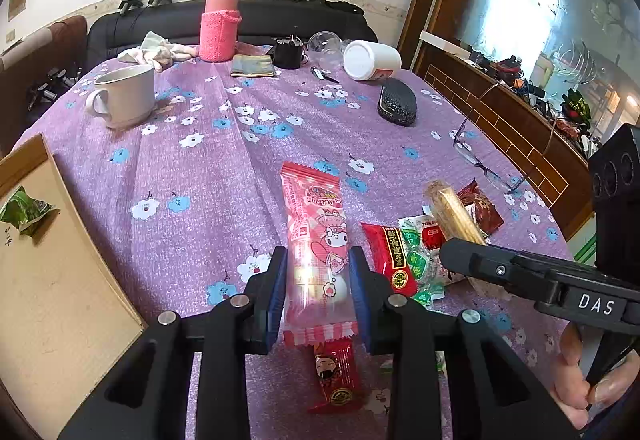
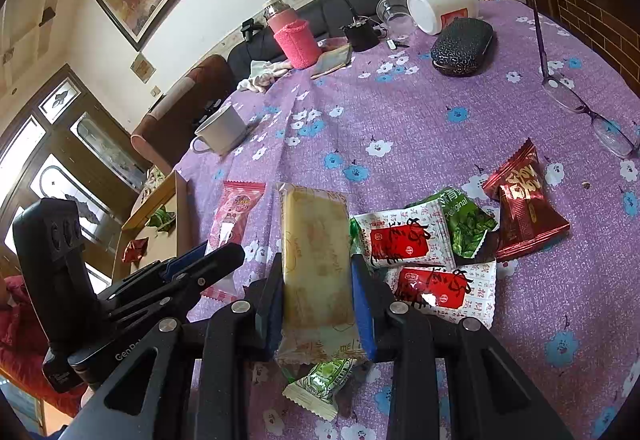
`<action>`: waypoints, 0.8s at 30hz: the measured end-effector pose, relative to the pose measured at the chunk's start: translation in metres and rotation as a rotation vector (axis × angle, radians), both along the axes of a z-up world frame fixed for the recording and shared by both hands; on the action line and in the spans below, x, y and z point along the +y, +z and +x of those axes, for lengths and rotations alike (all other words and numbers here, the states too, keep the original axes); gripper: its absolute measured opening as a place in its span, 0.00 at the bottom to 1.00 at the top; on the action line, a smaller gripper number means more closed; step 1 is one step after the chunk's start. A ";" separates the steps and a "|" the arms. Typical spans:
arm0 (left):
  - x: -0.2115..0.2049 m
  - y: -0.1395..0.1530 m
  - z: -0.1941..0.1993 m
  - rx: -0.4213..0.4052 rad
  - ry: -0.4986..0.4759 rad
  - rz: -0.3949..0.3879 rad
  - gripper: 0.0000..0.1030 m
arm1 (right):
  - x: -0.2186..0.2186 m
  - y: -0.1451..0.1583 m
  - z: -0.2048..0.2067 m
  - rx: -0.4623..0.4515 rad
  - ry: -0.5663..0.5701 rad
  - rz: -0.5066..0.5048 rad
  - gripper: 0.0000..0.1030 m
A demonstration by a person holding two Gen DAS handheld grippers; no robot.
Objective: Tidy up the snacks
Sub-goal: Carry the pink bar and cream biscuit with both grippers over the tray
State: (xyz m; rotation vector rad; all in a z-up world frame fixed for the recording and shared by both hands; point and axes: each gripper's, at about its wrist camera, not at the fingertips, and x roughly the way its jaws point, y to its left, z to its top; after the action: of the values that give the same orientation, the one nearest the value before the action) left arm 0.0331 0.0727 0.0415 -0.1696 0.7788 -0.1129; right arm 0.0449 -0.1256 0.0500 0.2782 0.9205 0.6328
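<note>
The left gripper point(image 1: 318, 272) has its jaws pinching a long pink snack packet point(image 1: 316, 240), whose long axis runs straight out ahead along the fingers. The right gripper point(image 2: 318, 280) has its jaws clamped on a pale wafer bar point(image 2: 316, 252), lying lengthwise the same way. Taking the cardboard box point(image 1: 60, 280) as the mark, the pink packet is just right of it above the purple surface point(image 1: 200, 167), the wafer farther right over the loose snack pile point(image 2: 432, 252). So the left hand looks nearer the box.
</note>
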 end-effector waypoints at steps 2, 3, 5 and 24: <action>0.001 0.001 0.000 -0.003 0.003 -0.004 0.28 | 0.002 0.001 -0.001 -0.008 0.007 0.002 0.32; 0.002 0.002 -0.001 -0.002 0.004 -0.012 0.28 | 0.002 0.002 -0.002 -0.014 0.010 0.004 0.32; 0.004 0.004 -0.003 -0.004 0.005 -0.027 0.28 | 0.004 0.004 -0.004 -0.028 0.016 0.005 0.32; 0.089 0.039 -0.073 -0.083 0.165 -0.104 0.29 | 0.044 0.008 -0.019 0.012 0.100 0.034 0.32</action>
State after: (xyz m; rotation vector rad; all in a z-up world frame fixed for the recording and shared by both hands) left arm -0.0402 0.1622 0.0809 -0.3256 0.6737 -0.0037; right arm 0.0262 -0.0815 0.0585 0.2677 0.9402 0.7401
